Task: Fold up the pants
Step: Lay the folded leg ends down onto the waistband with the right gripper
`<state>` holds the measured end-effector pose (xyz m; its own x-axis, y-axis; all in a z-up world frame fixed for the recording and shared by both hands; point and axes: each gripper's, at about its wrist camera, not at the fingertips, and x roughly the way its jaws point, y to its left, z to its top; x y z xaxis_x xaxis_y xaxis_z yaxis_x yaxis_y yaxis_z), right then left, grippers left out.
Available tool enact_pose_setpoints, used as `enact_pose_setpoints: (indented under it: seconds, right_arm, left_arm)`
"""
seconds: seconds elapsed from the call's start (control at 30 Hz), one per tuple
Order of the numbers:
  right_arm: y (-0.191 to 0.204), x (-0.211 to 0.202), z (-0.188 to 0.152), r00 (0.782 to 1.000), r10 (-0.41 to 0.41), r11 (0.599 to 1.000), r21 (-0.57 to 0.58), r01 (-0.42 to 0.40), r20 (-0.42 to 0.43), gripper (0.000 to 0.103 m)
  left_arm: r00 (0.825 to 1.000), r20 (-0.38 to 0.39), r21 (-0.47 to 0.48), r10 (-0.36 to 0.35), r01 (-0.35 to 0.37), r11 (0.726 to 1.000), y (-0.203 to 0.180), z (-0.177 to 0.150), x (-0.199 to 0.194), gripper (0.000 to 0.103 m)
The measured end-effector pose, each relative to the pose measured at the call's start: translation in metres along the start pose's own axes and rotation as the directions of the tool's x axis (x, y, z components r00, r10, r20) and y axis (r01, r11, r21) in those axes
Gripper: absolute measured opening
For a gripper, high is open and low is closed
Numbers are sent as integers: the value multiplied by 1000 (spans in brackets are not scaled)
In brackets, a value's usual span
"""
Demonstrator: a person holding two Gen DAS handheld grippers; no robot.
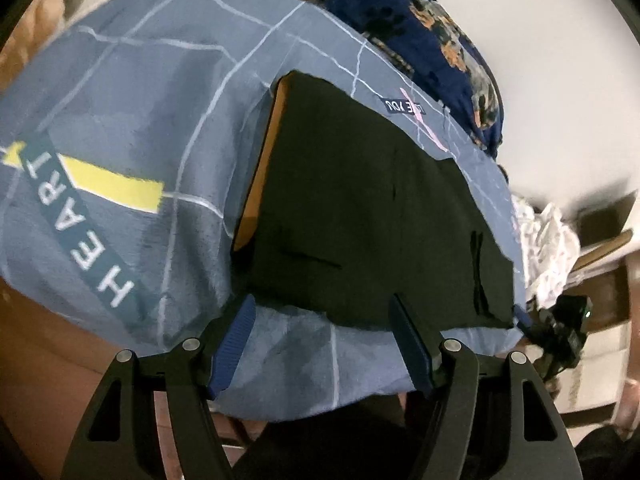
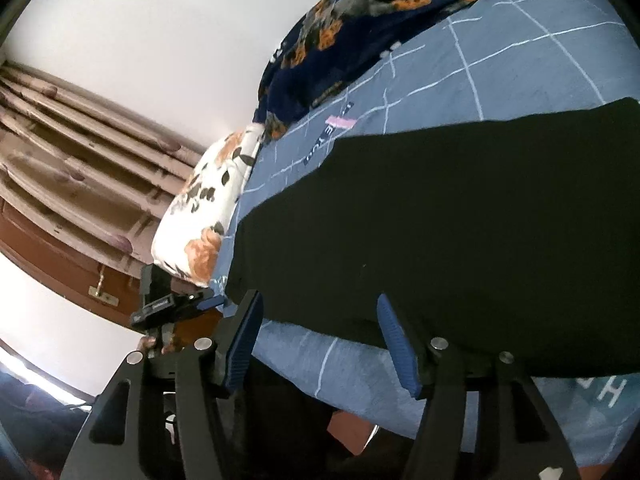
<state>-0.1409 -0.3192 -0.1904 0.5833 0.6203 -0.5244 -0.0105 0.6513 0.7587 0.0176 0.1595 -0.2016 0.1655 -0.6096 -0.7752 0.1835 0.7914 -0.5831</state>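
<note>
The black pants (image 1: 360, 208) lie flat on the blue bedsheet (image 1: 140, 100), with an orange lining strip along their left edge. My left gripper (image 1: 322, 312) is open, its blue pads just short of the pants' near edge, holding nothing. In the right wrist view the pants (image 2: 460, 220) spread across the sheet (image 2: 520, 48). My right gripper (image 2: 318, 312) is open at the pants' near edge, empty. The other gripper shows at the left there (image 2: 172, 304), and at the right in the left wrist view (image 1: 560, 328).
A dark floral blanket (image 1: 420, 20) lies along the far side of the bed by the white wall. A floral pillow (image 2: 208, 212) sits at the bed's end, near a wooden headboard (image 2: 72, 168). White cloth (image 1: 548, 248) is heaped beside the bed. The bed's near edge drops below the grippers.
</note>
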Motion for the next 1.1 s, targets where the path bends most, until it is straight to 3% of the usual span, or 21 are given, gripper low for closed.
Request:
enact_pose_setpoints:
  seconds: [0.1,0.2,0.43,0.57,0.63,0.7,0.87,0.97,1.03,1.1]
  right_arm:
    - [1,-1,-2,1000,-1,1000,4,1,2,60]
    - [3,-2,-3,1000,0,1000,1,0,9,62]
    - [-3,0,-3,1000,2,1000,31,-2,8,66]
    - [-4,-2,-3,1000,2,999,34,-2,15,71]
    - [-6,-2,-4,1000,4,999,47,-5,16,72]
    - [-8,-1,-5,1000,9,998,59,-10,14,72]
    - [-5,-3,-5,1000,8,999,44,-9,16,72]
    - [-5,-3,-3,1000,18,999,50,-18,17,73]
    - [-7,-1,-2,1000,21,998,59,-22,12,74]
    - [-9,2,-3,1000,22,998,66,-23,5,74]
  left_arm:
    - [999,-13,-72,-39,38,997,15,5,10,68]
    - [996,18,-85,-83,84,993,18,11,8,68]
    - [994,54,-20,-95,96,995,7,16,8,68]
    - [969,136,78,-206,197,977,-10,16,-14,66]
    - [978,141,104,-155,141,985,-17,20,-14,66]
    - [990,95,85,-108,100,991,-16,23,0,66]
    - [987,116,-5,-109,110,994,0,21,-1,65]
    - [988,141,-64,-61,70,995,12,19,-10,65]
    - [992,119,-96,-37,49,994,18,17,-9,65]
    - [993,101,-109,-60,71,992,23,12,-6,65]
